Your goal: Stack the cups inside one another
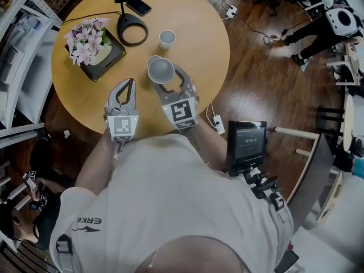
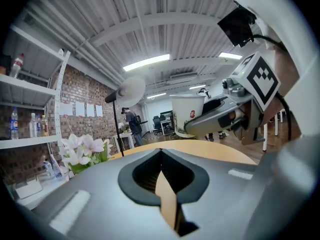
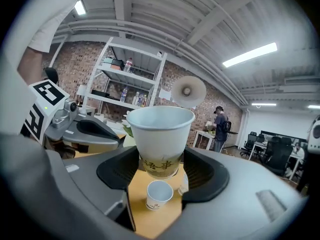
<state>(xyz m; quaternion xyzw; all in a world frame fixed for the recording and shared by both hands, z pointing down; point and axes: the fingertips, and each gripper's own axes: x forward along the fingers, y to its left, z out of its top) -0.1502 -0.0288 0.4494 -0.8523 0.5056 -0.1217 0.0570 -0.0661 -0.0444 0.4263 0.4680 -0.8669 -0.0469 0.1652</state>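
Table [image 1: 193, 27] is round wood on a dark plank floor [image 1: 267, 90], brick wall [image 3: 75, 66] behind it; over it the right gripper [image 1: 169, 79] clamps a paper cup [image 1: 161, 69], and the left gripper [image 1: 129, 84] is pinched shut, empty.

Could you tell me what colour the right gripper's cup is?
The cup is white with a greenish printed band low down, clearest in the right gripper view.

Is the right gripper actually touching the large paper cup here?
Touching. In the right gripper view, the right gripper has its jaws closed on the lower wall of the paper cup. The left gripper view shows the cup held clear above the table.
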